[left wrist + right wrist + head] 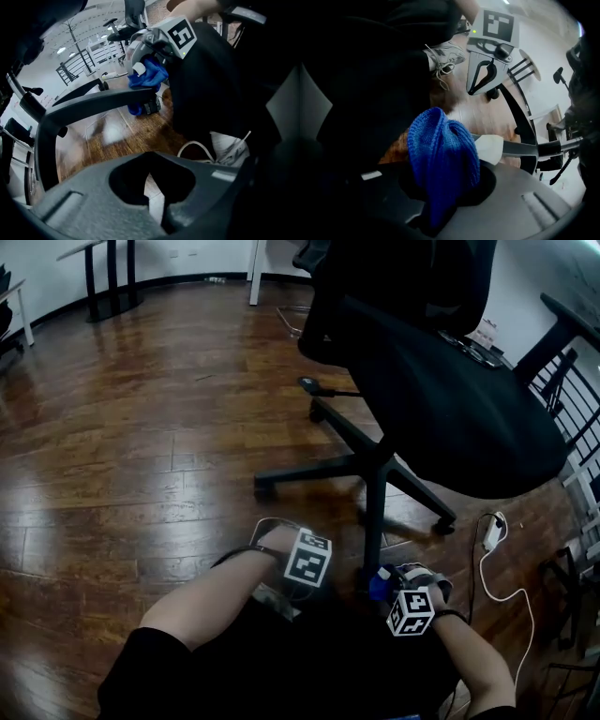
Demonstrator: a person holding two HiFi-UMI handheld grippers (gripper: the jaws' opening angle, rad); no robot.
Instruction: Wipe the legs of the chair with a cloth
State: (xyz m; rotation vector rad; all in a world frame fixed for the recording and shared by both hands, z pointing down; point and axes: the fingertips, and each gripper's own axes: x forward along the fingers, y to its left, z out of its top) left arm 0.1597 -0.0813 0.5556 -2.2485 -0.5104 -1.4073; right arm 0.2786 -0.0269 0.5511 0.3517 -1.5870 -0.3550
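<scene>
A black office chair [441, 381] stands on a star base; its near leg [376, 512] runs toward me. My right gripper [454, 176] is shut on a blue knitted cloth [440, 159]. In the left gripper view the cloth [149, 77] hangs over the end of that leg [103, 99], by its caster [151, 106]. In the head view the cloth [378, 585] shows at the leg's tip. My left gripper [157, 187] is shut with nothing in it and hovers over the wooden floor left of the leg. The right gripper view shows the left gripper [474, 90] with its jaws together.
A white power strip with its cable [492, 532] lies on the floor right of the chair base. A black rack [572, 399] stands at the right edge. My white laced shoe [229, 149] is close under the left gripper. Table legs [112, 282] stand far back.
</scene>
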